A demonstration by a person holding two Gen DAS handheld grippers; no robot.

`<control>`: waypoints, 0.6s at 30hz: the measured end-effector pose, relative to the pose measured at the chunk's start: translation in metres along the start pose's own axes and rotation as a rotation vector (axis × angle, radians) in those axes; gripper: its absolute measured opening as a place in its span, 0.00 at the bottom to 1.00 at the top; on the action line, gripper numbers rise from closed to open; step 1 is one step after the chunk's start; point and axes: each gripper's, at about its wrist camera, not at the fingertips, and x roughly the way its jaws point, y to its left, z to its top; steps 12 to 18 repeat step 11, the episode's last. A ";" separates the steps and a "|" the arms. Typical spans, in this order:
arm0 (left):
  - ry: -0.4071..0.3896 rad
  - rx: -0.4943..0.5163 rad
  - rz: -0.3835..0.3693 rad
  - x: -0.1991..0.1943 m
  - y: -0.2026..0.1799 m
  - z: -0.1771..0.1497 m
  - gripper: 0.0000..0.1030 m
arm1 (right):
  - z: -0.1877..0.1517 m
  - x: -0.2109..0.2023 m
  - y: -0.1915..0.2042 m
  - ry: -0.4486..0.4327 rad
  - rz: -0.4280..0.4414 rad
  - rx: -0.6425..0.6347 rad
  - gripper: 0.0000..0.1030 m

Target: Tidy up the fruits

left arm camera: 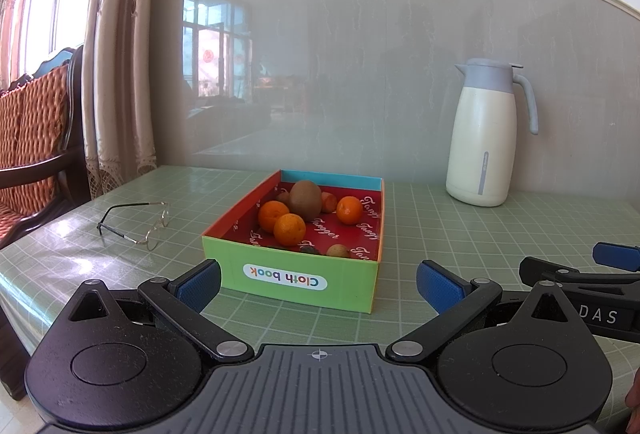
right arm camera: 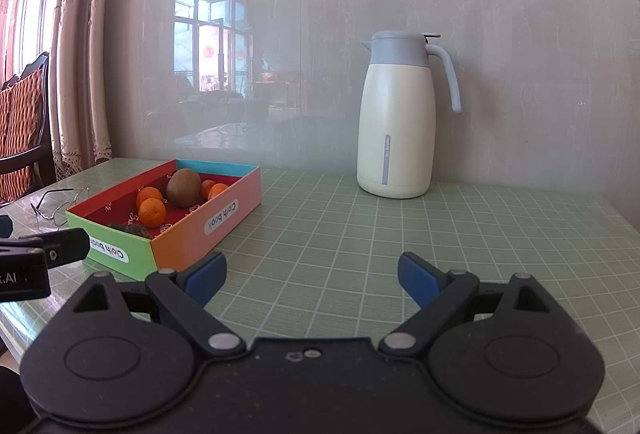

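Note:
A colourful cardboard box (left arm camera: 288, 280) with a green front wall marked "Cloth book" stands on the table. Inside it lie a brown kiwi (left arm camera: 305, 199), three oranges (left arm camera: 289, 229) and several smaller fruits. My left gripper (left arm camera: 318, 282) is open just in front of the box, its blue pads on either side of the front wall without touching it. In the right wrist view the box (right arm camera: 224, 215) sits to the left, and my right gripper (right arm camera: 312, 280) is open over bare table with nothing between its fingers. The kiwi (right arm camera: 183, 187) shows there too.
A cream and grey thermos jug (left arm camera: 482, 137) stands at the back right by the wall, jug (right arm camera: 398, 117). Wire-framed glasses (left arm camera: 138, 224) lie left of the box. The green checked tablecloth (right arm camera: 360, 234) covers the table. A wooden chair (left arm camera: 36, 137) and curtains stand at the left.

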 end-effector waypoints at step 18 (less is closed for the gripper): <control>-0.012 -0.001 0.006 -0.001 0.001 -0.002 1.00 | 0.000 0.000 0.000 -0.001 0.000 -0.001 0.90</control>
